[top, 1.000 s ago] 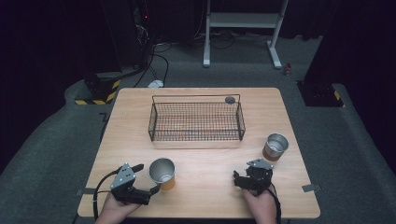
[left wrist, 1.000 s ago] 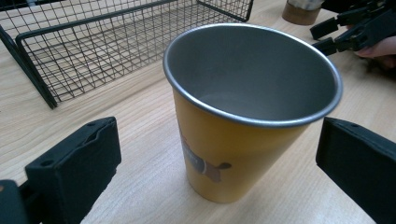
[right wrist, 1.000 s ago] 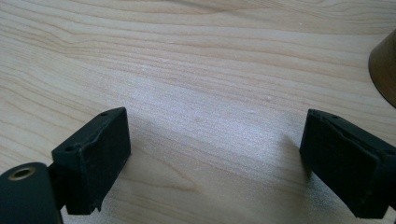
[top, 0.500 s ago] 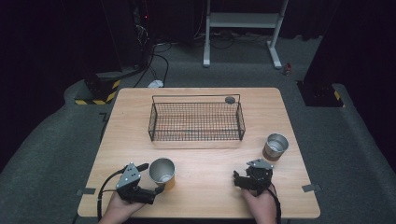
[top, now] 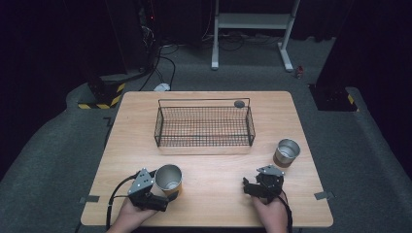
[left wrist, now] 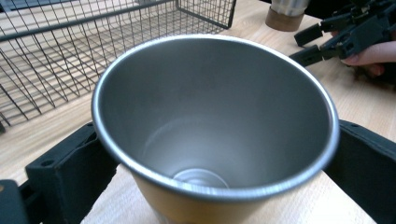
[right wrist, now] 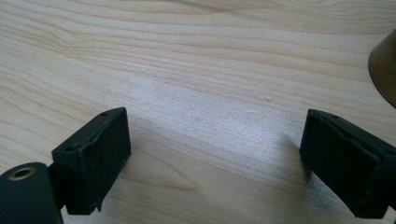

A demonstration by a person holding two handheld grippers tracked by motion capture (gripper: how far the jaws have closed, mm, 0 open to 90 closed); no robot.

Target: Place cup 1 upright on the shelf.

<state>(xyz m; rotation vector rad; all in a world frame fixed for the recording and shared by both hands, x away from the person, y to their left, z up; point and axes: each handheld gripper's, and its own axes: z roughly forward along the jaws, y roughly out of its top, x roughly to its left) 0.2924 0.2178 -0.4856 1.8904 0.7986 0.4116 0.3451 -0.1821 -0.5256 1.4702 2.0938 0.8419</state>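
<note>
A steel cup (top: 168, 177) with a tan lower band stands near the front left of the wooden table (top: 218, 170). My left gripper (top: 163, 188) is shut on the cup from the left, one black jaw on each side of its wall. The left gripper view looks down into the bare inside of the cup (left wrist: 215, 121), held in the left gripper (left wrist: 215, 163). My right gripper (top: 246, 187) rests open at the front right, jaws pointing left over bare wood. The right gripper (right wrist: 219, 158) has nothing between its jaws.
A black wire basket (top: 204, 141) sits at the table's middle back, with a small dark disc (top: 239, 104) by its far right corner. A second steel cup (top: 286, 153) stands at the right. A tan cup base (right wrist: 384, 65) shows beside the right jaw.
The left gripper has moved right up to the cup, and its jaws now sit on both sides of it. The right gripper has stayed in place.
</note>
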